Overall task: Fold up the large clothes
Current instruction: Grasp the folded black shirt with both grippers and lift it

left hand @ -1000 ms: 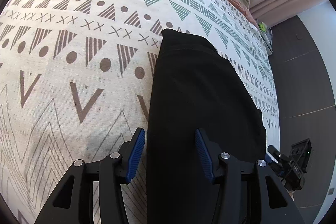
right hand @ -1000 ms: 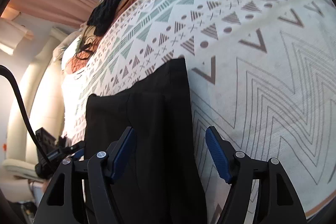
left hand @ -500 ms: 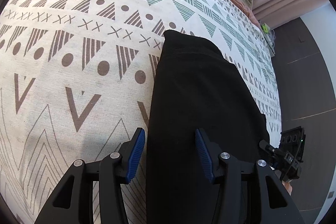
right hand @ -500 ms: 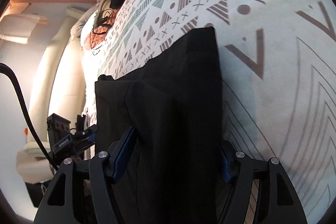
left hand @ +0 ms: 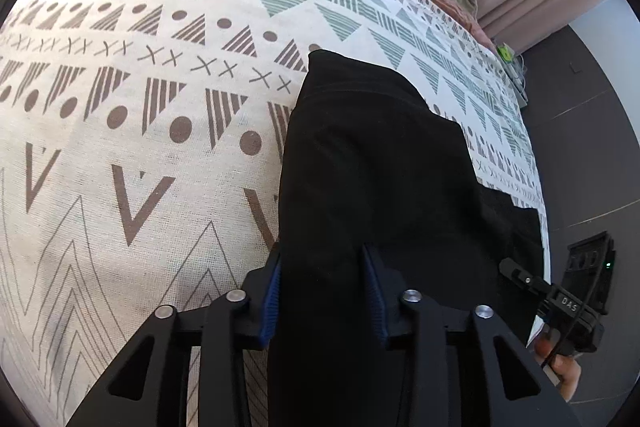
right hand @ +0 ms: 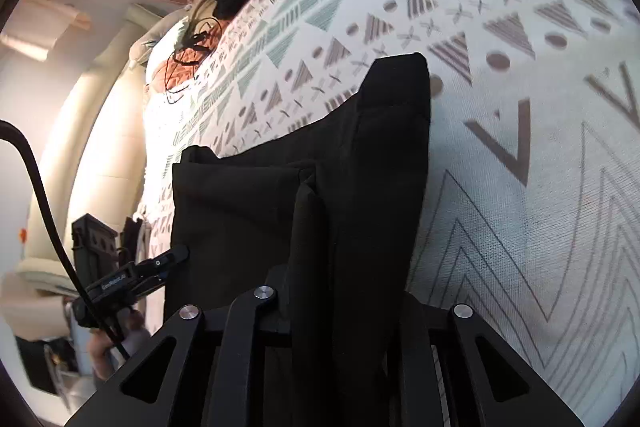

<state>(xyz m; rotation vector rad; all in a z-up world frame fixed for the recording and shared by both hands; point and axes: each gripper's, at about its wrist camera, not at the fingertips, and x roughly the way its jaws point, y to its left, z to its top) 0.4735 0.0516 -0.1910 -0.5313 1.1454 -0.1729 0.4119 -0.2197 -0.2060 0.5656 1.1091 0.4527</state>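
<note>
Black garment (left hand: 380, 167) is lying on the patterned bed cover (left hand: 140, 147), its long axis running straight away from both tongs, with the left tongs (left hand: 322, 291) and right tongs (right hand: 344, 299) each clamping its near edge, equally close.

Garment (left hand: 380, 167) on bedspread (left hand: 140, 147)

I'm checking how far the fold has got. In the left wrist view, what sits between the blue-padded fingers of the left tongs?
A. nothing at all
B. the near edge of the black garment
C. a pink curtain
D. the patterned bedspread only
B: the near edge of the black fabric garment runs down between the blue pads of the left tongs, which stand close against it over the cream geometric-patterned bedspread.
</note>
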